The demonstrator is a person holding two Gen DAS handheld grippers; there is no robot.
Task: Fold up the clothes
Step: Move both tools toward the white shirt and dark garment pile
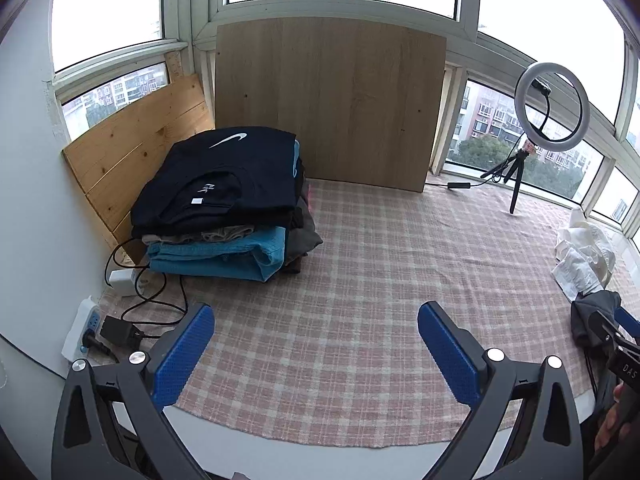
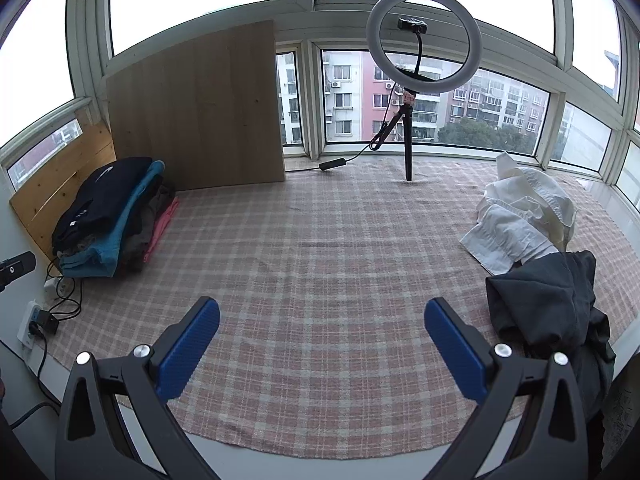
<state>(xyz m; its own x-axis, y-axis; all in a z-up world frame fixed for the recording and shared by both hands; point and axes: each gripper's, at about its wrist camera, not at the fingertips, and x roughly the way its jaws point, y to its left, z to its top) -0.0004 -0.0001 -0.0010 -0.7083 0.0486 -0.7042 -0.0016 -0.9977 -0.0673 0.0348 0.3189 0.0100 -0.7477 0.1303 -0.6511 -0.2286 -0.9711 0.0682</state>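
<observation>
Both jaws stand spread and empty: my left gripper (image 1: 314,346) and right gripper (image 2: 322,338), blue ribbed pads, hang over the pink plaid cloth (image 2: 320,264). Folded stack (image 1: 224,204) (black shirt on top, teal knit below) sits mid-left of the left view. Crumpled dark garment (image 2: 552,300) and white garment (image 2: 520,216) lie at right of the right view.

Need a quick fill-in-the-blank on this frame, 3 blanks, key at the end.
1. The top garment of the folded stack is coloured ____.
2. Both the left gripper and right gripper are ____, holding nothing.
3. The dark grey garment lies crumpled, partly over a garment coloured ____.

Missing words: black; open; white
</observation>
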